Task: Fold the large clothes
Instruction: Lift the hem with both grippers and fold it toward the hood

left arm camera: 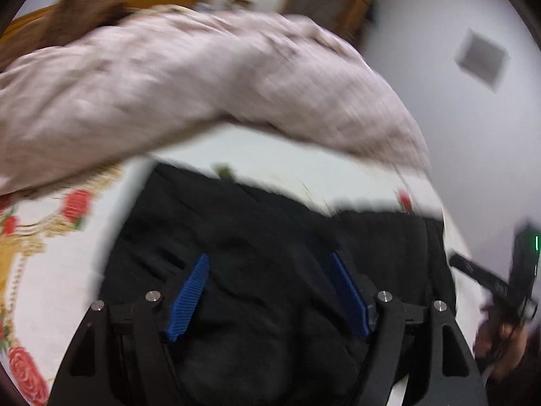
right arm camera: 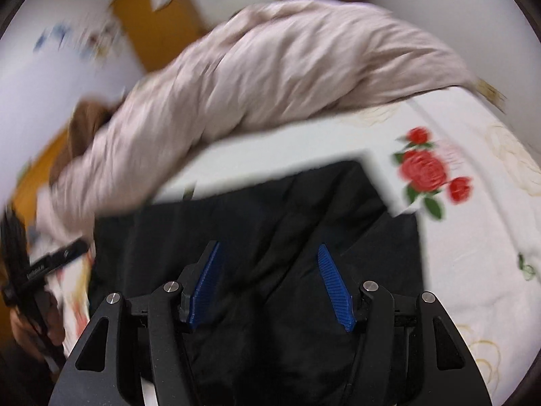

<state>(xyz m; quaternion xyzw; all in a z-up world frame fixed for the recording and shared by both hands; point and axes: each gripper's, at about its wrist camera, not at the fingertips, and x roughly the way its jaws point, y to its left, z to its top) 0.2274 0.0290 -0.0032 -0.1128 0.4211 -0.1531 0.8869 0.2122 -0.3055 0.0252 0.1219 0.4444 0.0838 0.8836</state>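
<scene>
A black garment (left arm camera: 257, 253) lies folded on a white bedsheet with red roses (left arm camera: 50, 270); it also shows in the right wrist view (right arm camera: 270, 230). My left gripper (left arm camera: 268, 260) is open, its blue pads (left arm camera: 189, 297) spread above the black cloth, holding nothing. My right gripper (right arm camera: 268, 250) is open too, its blue pads (right arm camera: 206, 280) apart over the same garment, empty. The right gripper shows at the right edge of the left wrist view (left arm camera: 500, 284), and the left gripper at the left edge of the right wrist view (right arm camera: 37, 270). Both views are motion-blurred.
A crumpled pale pink cloth (left arm camera: 203, 84) lies in a long heap beyond the black garment, also in the right wrist view (right arm camera: 270, 77). A brown item (left arm camera: 84, 6) sits behind it. White wall and wooden furniture (right arm camera: 159, 13) stand at the back.
</scene>
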